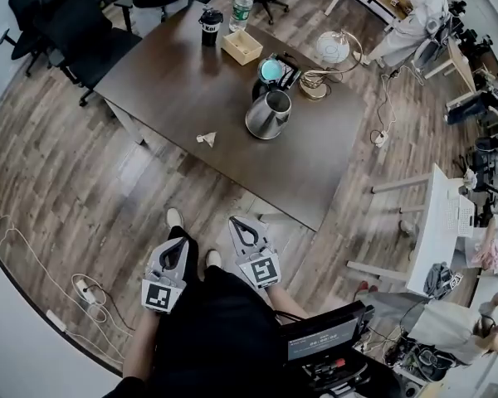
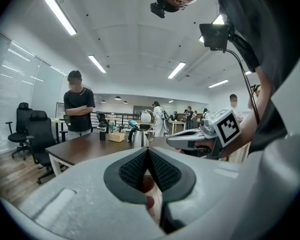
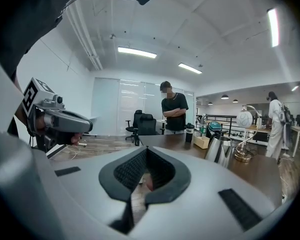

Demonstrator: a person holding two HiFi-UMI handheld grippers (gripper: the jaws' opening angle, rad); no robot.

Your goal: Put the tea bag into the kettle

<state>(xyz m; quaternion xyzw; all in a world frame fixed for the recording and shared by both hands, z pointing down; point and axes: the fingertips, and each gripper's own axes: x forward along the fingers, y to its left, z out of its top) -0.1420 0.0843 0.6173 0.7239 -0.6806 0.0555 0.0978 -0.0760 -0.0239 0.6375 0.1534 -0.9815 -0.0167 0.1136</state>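
Observation:
A small white tea bag (image 1: 207,138) lies on the dark brown table (image 1: 183,89), near its front edge. The steel kettle (image 1: 268,113) stands to the right of it, lid off, in front of its base (image 1: 274,70). Both grippers hang low in front of the person, over the wooden floor and short of the table. My left gripper (image 1: 179,244) is shut with nothing in it, and so is my right gripper (image 1: 243,226). In the left gripper view the pads (image 2: 135,169) meet, with the kettle (image 2: 139,139) far ahead. The right gripper view shows the kettle (image 3: 219,149) off to the right.
On the table's far end stand a wooden box (image 1: 242,46), a black cup (image 1: 210,25) and a water bottle (image 1: 242,7); a desk lamp (image 1: 332,52) sits at the right. Office chairs (image 1: 66,23) stand at the left. A person (image 2: 79,109) stands behind the table. Cables (image 1: 87,288) lie on the floor.

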